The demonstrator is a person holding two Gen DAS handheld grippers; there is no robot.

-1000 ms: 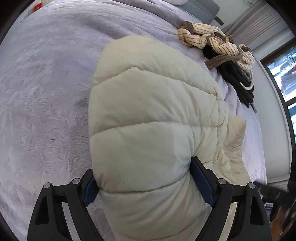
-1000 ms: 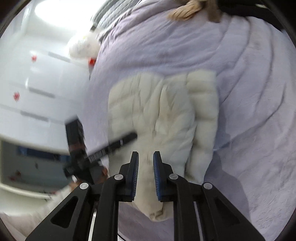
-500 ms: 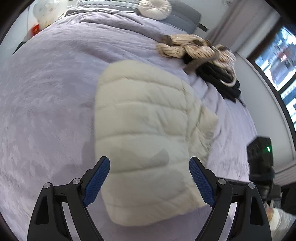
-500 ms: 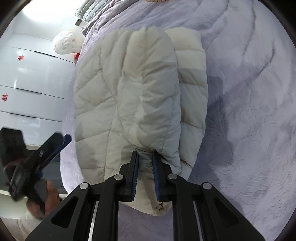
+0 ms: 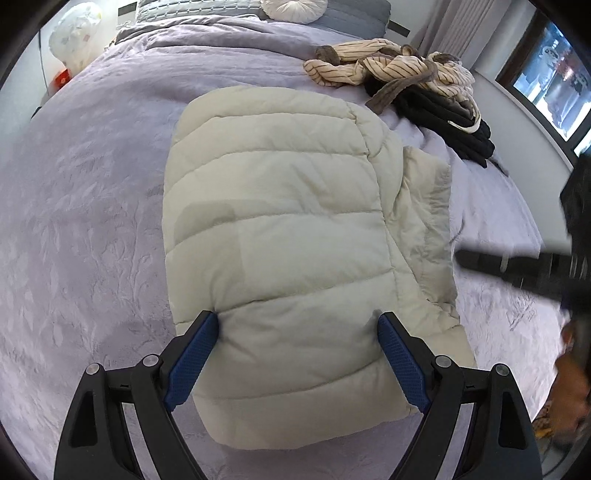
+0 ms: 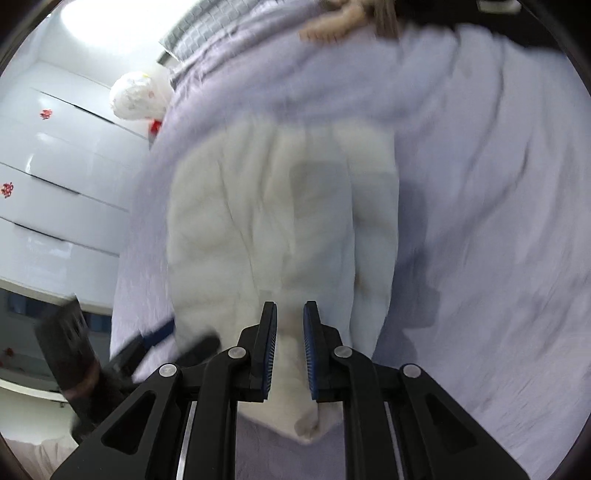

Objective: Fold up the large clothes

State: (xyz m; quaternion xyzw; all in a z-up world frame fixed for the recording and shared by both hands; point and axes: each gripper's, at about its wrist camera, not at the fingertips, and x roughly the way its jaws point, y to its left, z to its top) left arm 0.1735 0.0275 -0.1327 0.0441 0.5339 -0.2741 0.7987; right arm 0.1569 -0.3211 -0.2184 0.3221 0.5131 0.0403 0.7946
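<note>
A cream quilted puffer jacket (image 5: pixel 280 229) lies folded on the lavender bedspread (image 5: pixel 85 192). My left gripper (image 5: pixel 295 354) is wide open, its blue pads at either side of the jacket's near end. In the right wrist view the jacket (image 6: pixel 280 229) is blurred by motion. My right gripper (image 6: pixel 290 347) hovers above the jacket's near edge with its jaws a narrow gap apart and nothing between them. The right gripper also shows as a dark blurred shape in the left wrist view (image 5: pixel 517 266).
A pile of striped cream and black clothes (image 5: pixel 406 81) lies at the far right of the bed. Pillows (image 5: pixel 295 7) lie at the headboard. A white wardrobe (image 6: pixel 55 184) stands left of the bed. The bed's right edge is by a window (image 5: pixel 554 74).
My left gripper has come back down over the jacket's near end, still wide open. My right gripper has lifted away from the jacket and its jaws have parted slightly.
</note>
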